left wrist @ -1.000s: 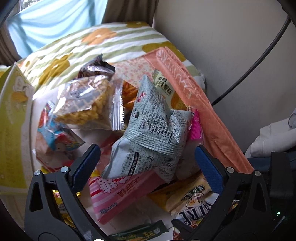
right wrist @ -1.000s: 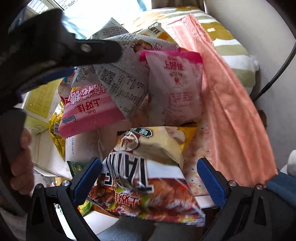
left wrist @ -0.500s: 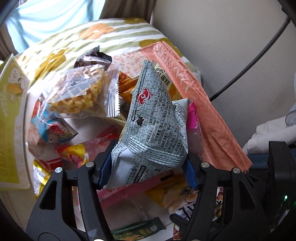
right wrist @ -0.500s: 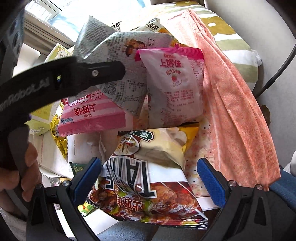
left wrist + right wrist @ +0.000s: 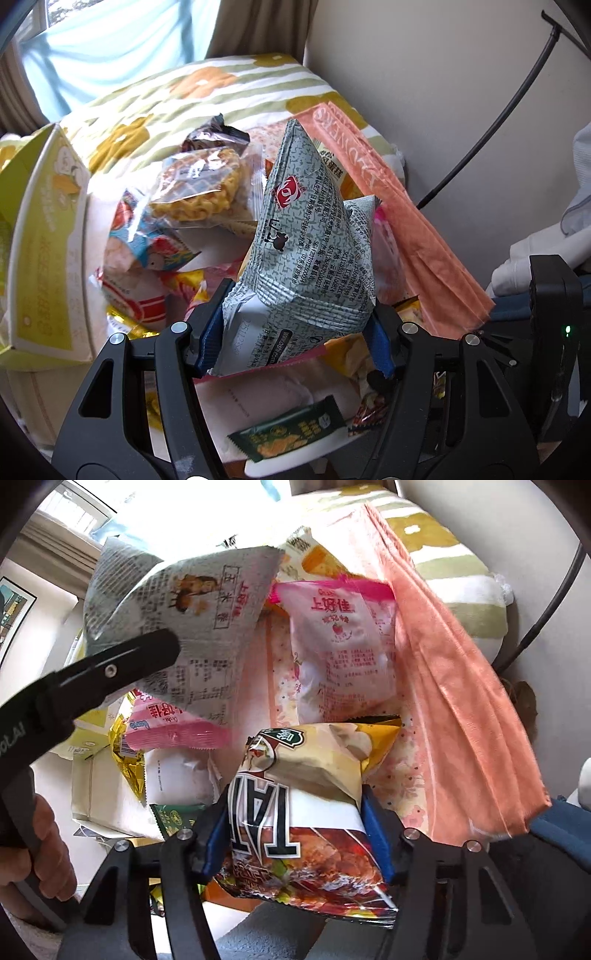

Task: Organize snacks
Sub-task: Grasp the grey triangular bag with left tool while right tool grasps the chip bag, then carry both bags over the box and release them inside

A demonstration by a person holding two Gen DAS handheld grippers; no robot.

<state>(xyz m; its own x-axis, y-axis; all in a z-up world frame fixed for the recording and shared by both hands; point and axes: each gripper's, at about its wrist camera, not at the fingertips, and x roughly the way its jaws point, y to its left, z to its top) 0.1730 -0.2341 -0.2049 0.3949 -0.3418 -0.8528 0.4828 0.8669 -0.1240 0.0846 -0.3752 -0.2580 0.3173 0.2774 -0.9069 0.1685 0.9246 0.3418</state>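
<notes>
A heap of snack packs lies in front of both grippers. My left gripper (image 5: 295,334) is shut on the lower end of a grey newsprint-patterned snack bag (image 5: 314,240) and holds it upright above the heap. In the right wrist view the same grey bag (image 5: 207,609) hangs at upper left, with one black left finger (image 5: 122,668) across it. My right gripper (image 5: 295,830) is closing its jaws on a yellow and brown chip bag (image 5: 314,760). Both blue pads press into the bag's sides.
A clear noodle-snack pack (image 5: 199,184), a pink pack (image 5: 340,635) and a dark green bar (image 5: 291,432) lie in the heap. An orange-pink cloth bag (image 5: 406,229) borders it on the right, a yellow-green carton (image 5: 40,240) on the left. A striped flowered pillow (image 5: 184,92) lies behind, by the wall.
The left jaws closed on the grey bag and raised it off the heap. The right jaws, wide apart before, have closed onto the chip bag's sides.
</notes>
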